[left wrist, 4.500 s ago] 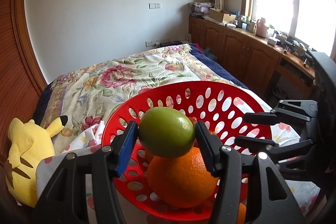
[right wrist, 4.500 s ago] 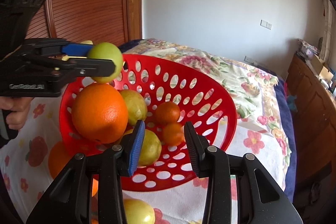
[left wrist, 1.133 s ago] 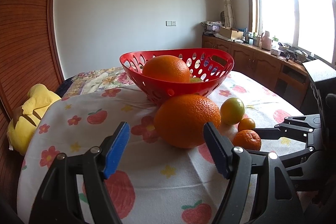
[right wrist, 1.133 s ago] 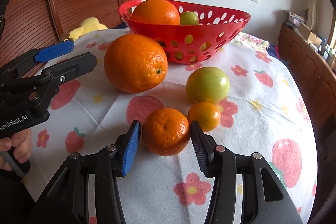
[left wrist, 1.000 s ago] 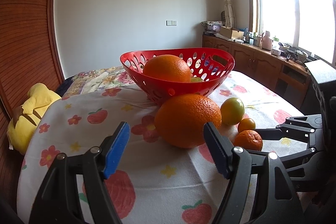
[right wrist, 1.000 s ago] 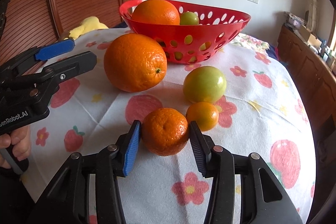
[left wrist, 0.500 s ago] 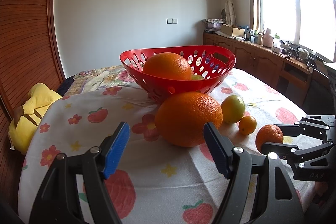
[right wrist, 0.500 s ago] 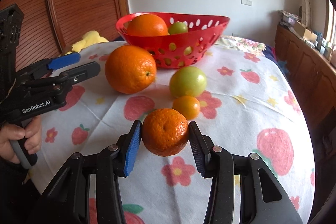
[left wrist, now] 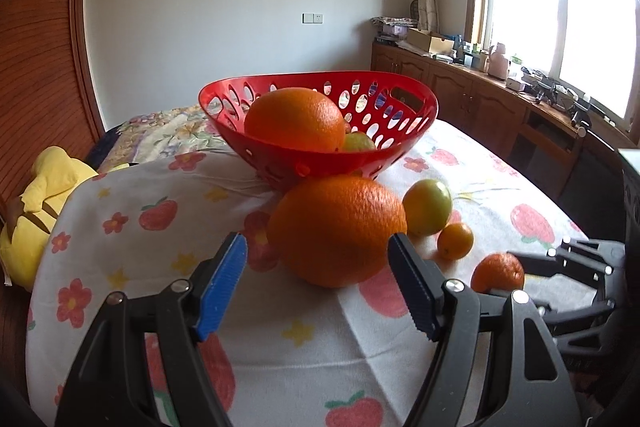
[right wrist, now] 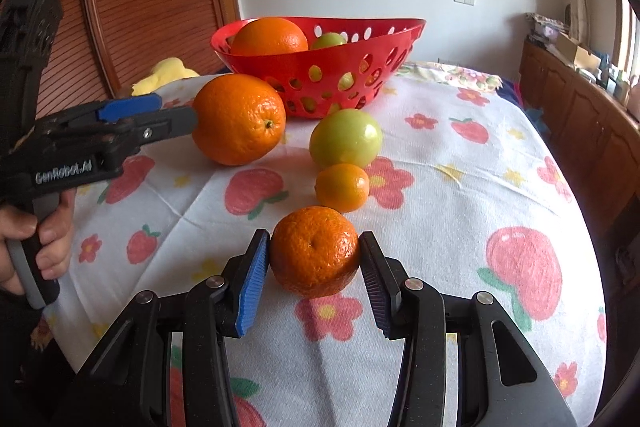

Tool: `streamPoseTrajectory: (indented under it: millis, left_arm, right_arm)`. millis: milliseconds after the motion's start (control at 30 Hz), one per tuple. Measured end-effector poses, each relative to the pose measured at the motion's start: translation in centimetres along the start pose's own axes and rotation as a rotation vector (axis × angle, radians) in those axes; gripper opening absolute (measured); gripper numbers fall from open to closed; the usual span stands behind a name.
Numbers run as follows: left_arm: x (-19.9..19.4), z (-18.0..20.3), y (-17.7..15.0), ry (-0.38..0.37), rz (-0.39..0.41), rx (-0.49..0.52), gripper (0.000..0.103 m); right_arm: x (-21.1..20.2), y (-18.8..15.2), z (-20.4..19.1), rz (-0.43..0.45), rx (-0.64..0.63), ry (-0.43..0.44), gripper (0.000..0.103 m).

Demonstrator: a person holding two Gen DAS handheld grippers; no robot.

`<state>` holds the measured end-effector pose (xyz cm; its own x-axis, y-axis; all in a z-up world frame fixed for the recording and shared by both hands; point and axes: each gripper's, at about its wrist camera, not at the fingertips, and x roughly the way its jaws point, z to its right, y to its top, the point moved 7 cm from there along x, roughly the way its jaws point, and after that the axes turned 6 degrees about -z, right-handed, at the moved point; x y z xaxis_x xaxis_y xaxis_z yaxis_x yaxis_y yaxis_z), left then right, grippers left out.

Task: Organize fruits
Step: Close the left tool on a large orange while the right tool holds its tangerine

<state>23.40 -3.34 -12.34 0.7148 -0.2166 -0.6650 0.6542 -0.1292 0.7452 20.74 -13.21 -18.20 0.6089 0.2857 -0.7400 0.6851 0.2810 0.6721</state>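
My right gripper is shut on a mandarin, held low over the flowered tablecloth; the same mandarin shows at the right of the left wrist view. My left gripper is open, its tips on either side of a big orange without touching it. A green fruit and a small orange lie beside it. Behind stands the red basket holding another big orange and a green fruit.
A yellow plush toy lies off the table's left edge. A bed with a floral cover is behind the basket. Wooden cabinets run under the window on the right. A hand holds the left gripper's handle.
My right gripper has drawn back from the other fruits with the mandarin in it. The left gripper has stayed at the big orange, open. Seconds earlier it held a green fruit over the basket.
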Motion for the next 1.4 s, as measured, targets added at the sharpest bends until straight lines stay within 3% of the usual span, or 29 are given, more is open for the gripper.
streamPoseTrajectory:
  millis: [333, 633, 1400]
  left_arm:
    - [0.9, 0.7, 2.7, -0.043, -0.015, -0.005, 0.078]
    - [2.7, 1.6, 3.5, -0.009, -0.052, 0.026, 0.078]
    - [5.1, 2.2, 2.4, -0.024, -0.113, 0.044, 0.096]
  right_arm:
    - [0.0, -0.1, -0.2, 0.005, -0.005, 0.0, 0.046]
    - [0.1, -0.1, -0.3, 0.004, -0.008, 0.001, 0.046]
    - [0.1, -0.2, -0.4, 0.003, -0.007, 0.001, 0.046]
